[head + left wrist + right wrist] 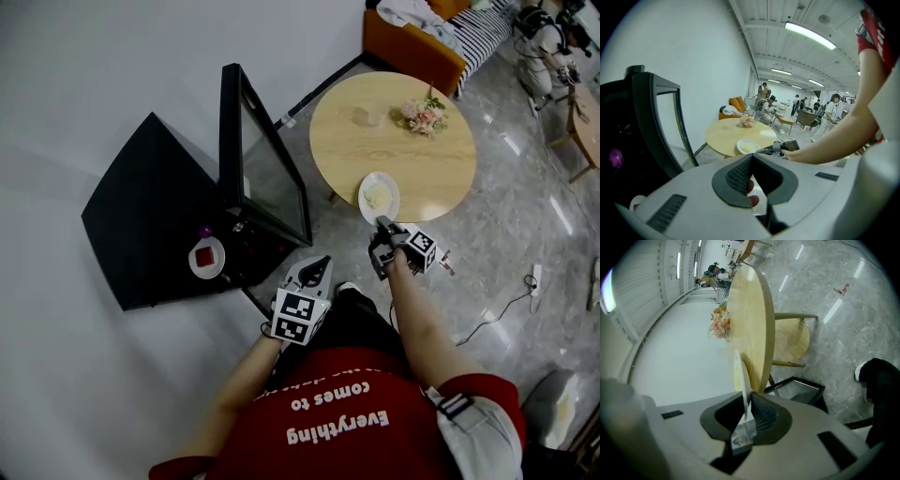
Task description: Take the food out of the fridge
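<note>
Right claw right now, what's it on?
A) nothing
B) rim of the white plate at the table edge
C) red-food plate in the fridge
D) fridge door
B: the right claw pinches the white plate by its rim, at the edge of the round table.

White print across the person's red shirt [337,422], upside down in the head view, reads "Everything comes to". Nothing else legible.

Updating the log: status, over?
Right gripper shut on white plate at table edge. Left gripper shut, empty. Red-food plate in open fridge. Nothing blocking it.
</note>
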A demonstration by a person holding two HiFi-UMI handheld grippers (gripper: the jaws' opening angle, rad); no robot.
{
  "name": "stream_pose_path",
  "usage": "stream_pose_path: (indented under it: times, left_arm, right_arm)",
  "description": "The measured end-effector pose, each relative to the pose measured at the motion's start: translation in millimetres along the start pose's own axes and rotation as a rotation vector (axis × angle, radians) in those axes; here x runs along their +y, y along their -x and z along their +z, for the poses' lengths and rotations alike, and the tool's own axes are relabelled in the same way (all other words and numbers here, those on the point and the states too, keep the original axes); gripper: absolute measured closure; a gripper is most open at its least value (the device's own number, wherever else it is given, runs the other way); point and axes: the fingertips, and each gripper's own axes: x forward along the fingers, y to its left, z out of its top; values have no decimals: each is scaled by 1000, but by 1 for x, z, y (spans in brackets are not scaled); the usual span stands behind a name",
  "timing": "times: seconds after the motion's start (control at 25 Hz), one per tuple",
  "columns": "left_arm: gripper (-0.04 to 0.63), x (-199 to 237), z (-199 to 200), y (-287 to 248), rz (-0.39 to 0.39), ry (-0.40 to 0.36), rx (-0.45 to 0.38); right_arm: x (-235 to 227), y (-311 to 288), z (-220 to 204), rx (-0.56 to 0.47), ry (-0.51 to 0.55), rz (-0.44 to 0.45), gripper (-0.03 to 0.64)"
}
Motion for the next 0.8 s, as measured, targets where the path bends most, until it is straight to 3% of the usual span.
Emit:
stream_pose_path:
  times: [0.36, 0.56, 0.68, 0.8]
  left_arm:
    - [594, -23, 21, -70, -103, -61, 54]
    - [594, -31, 26, -90, -137, -83, 75]
    - [594, -34, 29, -100, -155, -101, 81]
    - [594, -35, 31, -110, -164, -111, 83]
  right_arm:
    - [-7, -9, 8, -18, -32, -85, 572]
    - [0, -8, 6, 16, 62, -144, 564]
    - [6, -10, 4, 45, 104, -175, 495]
    - [9, -8, 3, 76, 227, -292, 453]
